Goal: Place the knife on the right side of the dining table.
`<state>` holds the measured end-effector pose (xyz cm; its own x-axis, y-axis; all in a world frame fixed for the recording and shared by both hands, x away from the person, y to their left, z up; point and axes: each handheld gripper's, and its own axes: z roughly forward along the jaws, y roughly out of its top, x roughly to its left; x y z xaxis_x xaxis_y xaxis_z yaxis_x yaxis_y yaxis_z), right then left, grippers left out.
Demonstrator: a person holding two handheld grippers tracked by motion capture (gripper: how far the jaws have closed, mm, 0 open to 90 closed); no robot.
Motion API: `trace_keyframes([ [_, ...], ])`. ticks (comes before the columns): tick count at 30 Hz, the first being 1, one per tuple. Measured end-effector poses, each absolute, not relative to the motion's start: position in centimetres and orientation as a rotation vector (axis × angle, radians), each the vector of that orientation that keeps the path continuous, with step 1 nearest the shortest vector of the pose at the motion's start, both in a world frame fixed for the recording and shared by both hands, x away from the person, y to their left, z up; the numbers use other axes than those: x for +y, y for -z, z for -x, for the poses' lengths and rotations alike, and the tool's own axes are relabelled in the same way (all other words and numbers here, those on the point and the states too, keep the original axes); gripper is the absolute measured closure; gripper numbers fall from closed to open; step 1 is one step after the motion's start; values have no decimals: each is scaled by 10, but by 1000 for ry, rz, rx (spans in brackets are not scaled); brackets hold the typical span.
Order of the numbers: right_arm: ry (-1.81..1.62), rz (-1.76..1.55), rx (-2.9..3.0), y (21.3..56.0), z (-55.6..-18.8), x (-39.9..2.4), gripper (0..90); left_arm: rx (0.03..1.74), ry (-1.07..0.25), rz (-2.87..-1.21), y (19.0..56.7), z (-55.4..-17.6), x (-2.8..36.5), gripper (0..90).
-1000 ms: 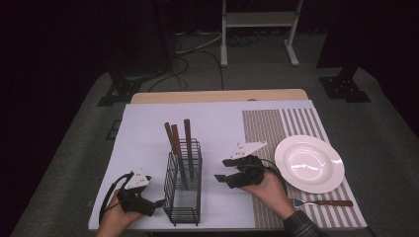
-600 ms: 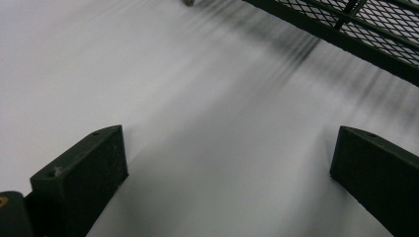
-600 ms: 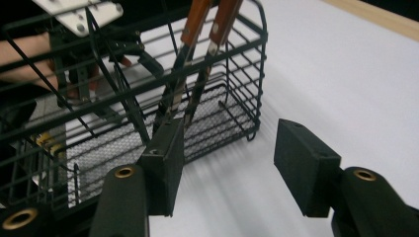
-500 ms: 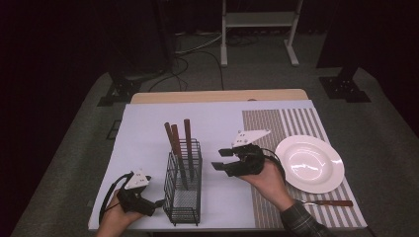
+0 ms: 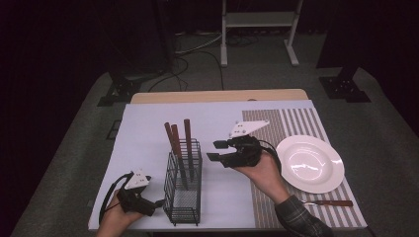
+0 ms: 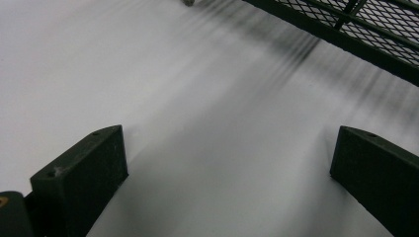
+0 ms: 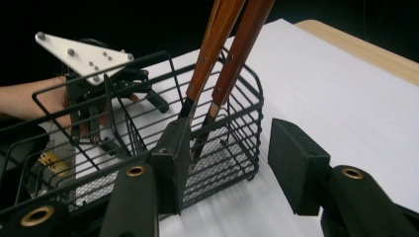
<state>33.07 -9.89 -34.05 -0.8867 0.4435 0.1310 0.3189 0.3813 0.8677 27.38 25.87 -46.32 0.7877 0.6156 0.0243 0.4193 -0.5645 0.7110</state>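
A black wire basket stands at the front left of the white table cover, with three wooden-handled utensils upright in it. My left gripper rests low on the cover just left of the basket, jaws wide open over bare white surface, and the basket's base lies close ahead. My right gripper hovers right of the basket, open and holding nothing. In the right gripper view it faces the basket and the handles.
A white plate sits on a striped placemat at the right. A wooden-handled knife lies in front of the plate. The table's wooden far edge shows beyond the white cover.
My right gripper has risen and moved away from the front edge, slightly left toward the basket. The left gripper has stayed put.
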Motion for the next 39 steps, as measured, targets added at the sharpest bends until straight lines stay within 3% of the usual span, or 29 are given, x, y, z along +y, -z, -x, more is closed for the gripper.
trace_keyframes([
  [39, -1729, -682, 2438, 316, -397, -48, 454, 763, -352, -2253, 463, -274, 259, 0],
])
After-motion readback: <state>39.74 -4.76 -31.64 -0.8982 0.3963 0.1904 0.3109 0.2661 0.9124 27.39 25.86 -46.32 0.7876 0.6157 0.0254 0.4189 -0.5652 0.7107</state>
